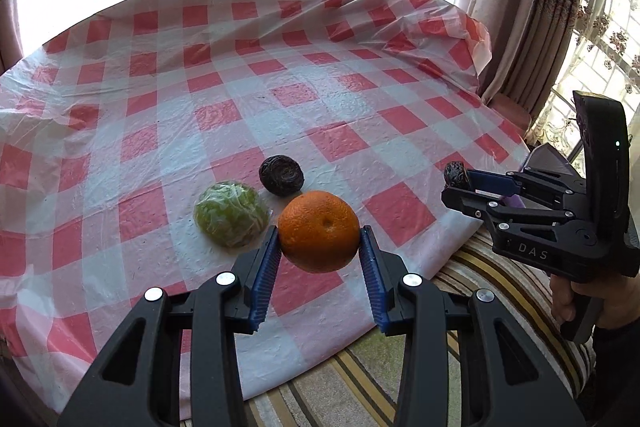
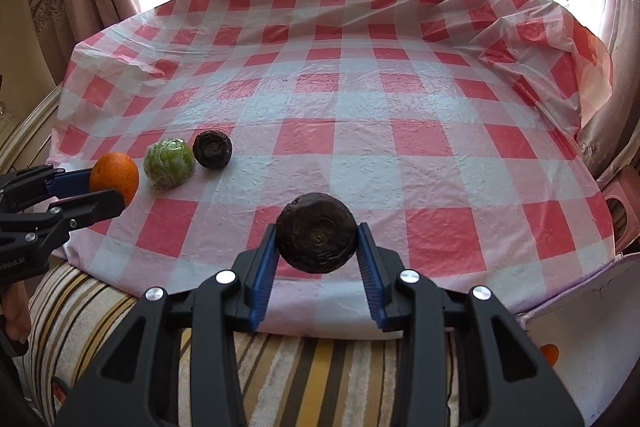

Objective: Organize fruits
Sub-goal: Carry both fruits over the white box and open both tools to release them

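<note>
While left gripper (image 1: 319,241) is clamping orange (image 1: 319,230) mid-girth between pads, firm, round, prone to rolling; right gripper (image 2: 316,241) is pinching dark fruit (image 2: 316,233) likewise, seeming light

Right gripper (image 2: 317,241) shut tight on a dark wrinkly fruit (image 2: 316,233), up over the checked tabletop (image 2: 400,115). Far left: left gripper (image 2: 105,187) squeezing an orange (image 2: 116,173), beside 1 green fruit (image 2: 169,165) and 1 dark fruit (image 2: 212,149).

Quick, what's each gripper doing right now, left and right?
Left gripper: closed on the orange.
Right gripper: closed on a dark wrinkled fruit.
</note>
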Motion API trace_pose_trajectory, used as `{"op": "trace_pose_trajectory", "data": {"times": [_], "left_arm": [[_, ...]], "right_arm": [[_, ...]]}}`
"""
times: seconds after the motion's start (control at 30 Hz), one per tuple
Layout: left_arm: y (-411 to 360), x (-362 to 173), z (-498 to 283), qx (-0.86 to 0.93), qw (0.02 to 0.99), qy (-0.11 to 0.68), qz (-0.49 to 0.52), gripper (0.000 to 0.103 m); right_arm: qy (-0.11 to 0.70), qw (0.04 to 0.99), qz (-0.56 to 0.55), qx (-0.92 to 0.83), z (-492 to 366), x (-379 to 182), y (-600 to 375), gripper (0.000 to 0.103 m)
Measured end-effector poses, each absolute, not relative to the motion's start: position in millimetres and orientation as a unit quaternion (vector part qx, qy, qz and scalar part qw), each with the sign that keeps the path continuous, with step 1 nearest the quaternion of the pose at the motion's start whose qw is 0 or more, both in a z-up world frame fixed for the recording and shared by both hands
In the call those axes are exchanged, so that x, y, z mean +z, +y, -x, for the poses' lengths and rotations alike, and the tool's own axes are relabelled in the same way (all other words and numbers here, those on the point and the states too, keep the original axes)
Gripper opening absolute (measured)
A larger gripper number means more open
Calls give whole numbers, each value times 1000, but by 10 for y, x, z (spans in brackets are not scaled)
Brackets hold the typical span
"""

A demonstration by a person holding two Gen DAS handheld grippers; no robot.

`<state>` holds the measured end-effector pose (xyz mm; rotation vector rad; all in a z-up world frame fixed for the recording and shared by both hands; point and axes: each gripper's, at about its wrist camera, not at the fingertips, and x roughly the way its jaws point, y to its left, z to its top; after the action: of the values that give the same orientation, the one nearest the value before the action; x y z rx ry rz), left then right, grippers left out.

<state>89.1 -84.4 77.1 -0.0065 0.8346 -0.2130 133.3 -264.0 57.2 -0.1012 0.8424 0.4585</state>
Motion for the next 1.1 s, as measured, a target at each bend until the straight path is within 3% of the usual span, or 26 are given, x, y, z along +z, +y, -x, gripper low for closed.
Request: {"op": "trace_pose_trajectory", "data": {"times": [0.53,1.1], "left_arm": [[-2155,931,-1033,-221,872,416,-134,38],[-3330,679,-1082,-315,802,453,-229,38]], "right_arm": [[416,896,27,150,-1050,577,-3680,39],[448,891,12,67,-839,335,-4618,39]]}}
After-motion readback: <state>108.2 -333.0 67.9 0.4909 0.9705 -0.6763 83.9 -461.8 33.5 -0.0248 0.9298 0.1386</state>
